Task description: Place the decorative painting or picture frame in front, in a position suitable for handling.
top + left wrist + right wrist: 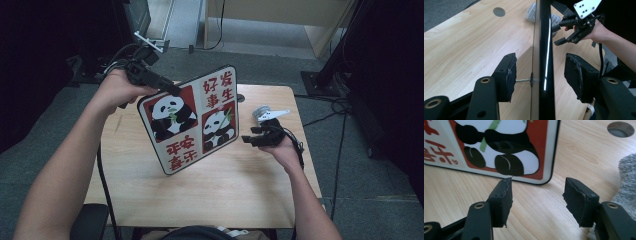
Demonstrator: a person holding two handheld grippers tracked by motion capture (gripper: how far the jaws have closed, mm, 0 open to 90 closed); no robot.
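The panda board [192, 120] is seen standing tilted on the wooden table [240, 185], its lower corner resting near the middle of the tabletop and its upper left edge lying between the fingers of the left gripper [167, 87]; in the left gripper view those fingers [506, 75] stand apart on either side of the board's thin black edge [544, 60], no pad pressing on it, so the board is judged to be released or nearly so; a small pin is seen between one pad and the board, its purpose unclear; the right gripper [255, 136] is held just beside the board's right edge, its fingers [504, 195] spread with nothing between them; taking hold of the board is judged to be left undone; the board's back is hidden; a grey cloth [627, 182] is cut off at the frame's edge.
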